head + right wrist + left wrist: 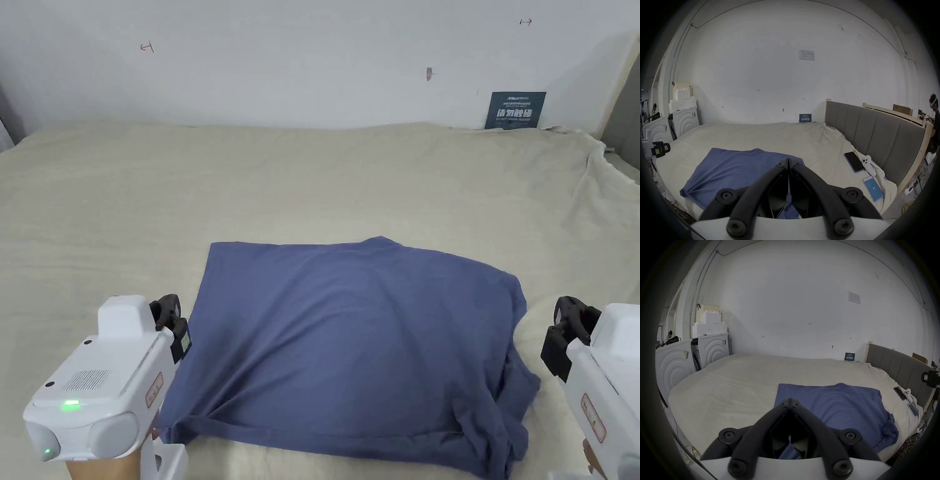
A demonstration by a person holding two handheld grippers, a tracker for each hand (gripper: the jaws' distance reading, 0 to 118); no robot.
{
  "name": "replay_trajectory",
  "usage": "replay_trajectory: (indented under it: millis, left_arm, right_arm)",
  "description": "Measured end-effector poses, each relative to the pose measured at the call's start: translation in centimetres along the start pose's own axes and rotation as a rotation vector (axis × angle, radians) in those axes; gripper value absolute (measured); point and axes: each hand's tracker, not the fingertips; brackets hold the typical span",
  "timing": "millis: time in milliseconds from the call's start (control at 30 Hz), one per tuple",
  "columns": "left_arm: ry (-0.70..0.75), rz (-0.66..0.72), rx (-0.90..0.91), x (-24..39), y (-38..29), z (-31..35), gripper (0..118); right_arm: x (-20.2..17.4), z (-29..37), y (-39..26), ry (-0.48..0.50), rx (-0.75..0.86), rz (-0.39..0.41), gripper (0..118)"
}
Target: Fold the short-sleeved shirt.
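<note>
Lying folded: one blue shirt (350,337); left claw (790,400), right claw (788,160) both closed, empty.

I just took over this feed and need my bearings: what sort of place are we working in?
Probably a workshop or test space staged as a bedroom. The blue shirt lies on a sheet-covered bed with a padded headboard, yet two washing machines topped with foam packing stand beside it, and cables run along the floor.

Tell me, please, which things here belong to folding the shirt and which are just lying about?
Belongs to the job:
- blue shirt, partly folded on the bed sheet
- left gripper, shut, empty
- right gripper, shut, empty

Just lying about:
- dark phone
- lit phone
- white controller
- blue sign against the wall
</note>
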Motion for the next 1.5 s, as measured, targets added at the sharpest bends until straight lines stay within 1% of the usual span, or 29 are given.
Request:
replay_trajectory:
  millis: [200, 400, 633, 667, 700, 800, 833, 867, 900, 1000, 1033, 1067, 1100, 1133, 1167, 1200, 1267, 1300, 1333, 1400, 1467, 1500]
  left_arm:
    - [0.004, 0.017, -0.069, -1.2, -0.6, -0.4, 0]
    - [0.012, 0.047, -0.177, -2.6, -1.9, -1.2, 0]
    - [0.017, 0.083, -0.496, -4.5, -6.1, -3.3, 0]
    - [0.020, 0.103, -0.529, -4.7, -6.7, -3.6, 6]
    - [0.031, 0.113, -0.573, -5.0, -7.4, -3.9, 14]
    - [0.037, 0.168, -0.624, -5.4, -8.9, -4.1, 68]
    - [0.039, 0.179, -0.628, -5.6, -9.2, -4.3, 81]
    - [0.043, 0.189, -0.631, -5.7, -9.6, -4.3, 84]
    - [0.052, 0.198, -0.637, -5.7, -9.9, -4.5, 85]
    - [0.047, 0.193, -0.672, -5.5, -10.6, -5.3, 84]
    - [0.049, 0.179, -0.684, -5.3, -10.9, -5.6, 80]
    - [0.055, 0.162, -0.686, -5.1, -11.2, -5.9, 72]
    - [0.053, 0.144, -0.688, -4.9, -11.5, -6.3, 58]
    - [0.044, 0.133, -0.701, -4.8, -11.8, -6.5, 38]
    - [0.023, 0.138, -0.723, -4.7, -12.1, -6.8, 33]
    - [0.037, 0.138, -0.711, -4.5, -12.2, -6.8, 31]
    - [0.041, 0.116, -0.696, -4.0, -12.0, -6.6, 11]
    - [0.016, 0.118, -0.694, -3.9, -11.9, -6.7, 10]
    - [0.021, 0.117, -0.695, -3.7, -11.8, -6.7, 9]
    - [0.007, 0.061, -0.676, -3.3, -11.5, -6.4, 8]
    - [0.004, 0.049, -0.654, -3.3, -11.0, -5.9, 8]
    - [-0.008, 0.051, -0.645, -3.4, -10.6, -5.7, 8]
  right_arm:
    - [0.2, -0.1, 0.1, 0.002, -0.001, -0.016, 0]
    - [0.0, 0.1, 0.0, 0.004, -0.010, -0.019, 0]
    - [0.5, -0.4, -0.8, 0.004, -0.038, -0.025, 0]
    - [0.6, -0.5, -0.9, 0.003, -0.042, -0.025, 0]
    - [0.6, -0.6, -1.1, 0.002, -0.046, -0.024, 0]
    - [0.8, -0.8, -1.5, 0.001, -0.060, -0.025, 0]
    - [0.8, -0.8, -1.6, 0.000, -0.064, -0.026, 0]
    - [0.9, -0.9, -1.7, -0.001, -0.068, -0.025, 0]
    - [0.9, -0.9, -1.8, -0.002, -0.073, -0.025, 0]
    - [1.1, -1.0, -2.1, -0.006, -0.086, -0.027, 0]
    - [1.1, -1.1, -2.2, -0.008, -0.089, -0.028, 0]
    - [1.2, -1.1, -2.3, -0.009, -0.093, -0.029, 0]
    - [1.3, -1.1, -2.4, -0.010, -0.096, -0.032, 0]
    - [1.3, -1.1, -2.5, -0.011, -0.100, -0.034, 0]
    - [1.4, -1.2, -2.6, -0.012, -0.105, -0.035, 0]
    - [1.4, -1.2, -2.7, -0.015, -0.109, -0.033, 0]
    - [1.6, -1.4, -3.1, -0.018, -0.124, -0.032, 0]
    - [1.7, -1.6, -3.3, -0.019, -0.137, -0.036, 0]
    - [1.8, -1.8, -3.6, -0.017, -0.154, -0.041, 0]
    - [2.0, -2.6, -4.6, -0.008, -0.230, -0.050, 0]
    - [2.1, -3.6, -5.6, 0.010, -0.299, -0.060, 3]
    - [2.2, -4.1, -6.3, 0.014, -0.342, -0.068, 8]
